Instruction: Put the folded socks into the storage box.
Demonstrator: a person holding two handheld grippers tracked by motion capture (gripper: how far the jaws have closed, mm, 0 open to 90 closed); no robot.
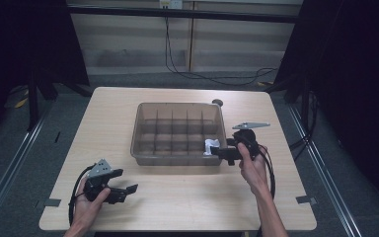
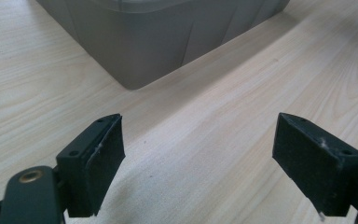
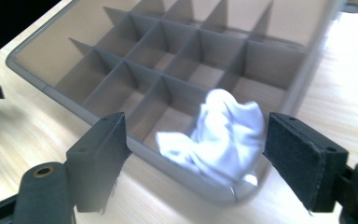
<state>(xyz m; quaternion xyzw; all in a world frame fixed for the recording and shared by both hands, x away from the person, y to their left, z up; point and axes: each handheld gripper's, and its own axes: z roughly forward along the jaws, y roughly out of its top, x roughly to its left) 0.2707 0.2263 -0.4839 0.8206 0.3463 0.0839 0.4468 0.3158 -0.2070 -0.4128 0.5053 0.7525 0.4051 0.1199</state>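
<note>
We see the right gripper (image 3: 193, 154), fingers apart, blurred white cloth (image 3: 216, 135) between them in the tray (image 1: 143, 159); left gripper (image 2: 198, 163) open; no readable writing.

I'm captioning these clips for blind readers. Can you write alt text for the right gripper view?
A crumpled white cloth lies in a corner compartment of a grey divided bin on a pale wooden table. The right gripper has its two black jaws standing open on either side of the cloth, not pressing on it.

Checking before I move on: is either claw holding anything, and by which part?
Nothing is held: both the left claw and right claw are open.
</note>
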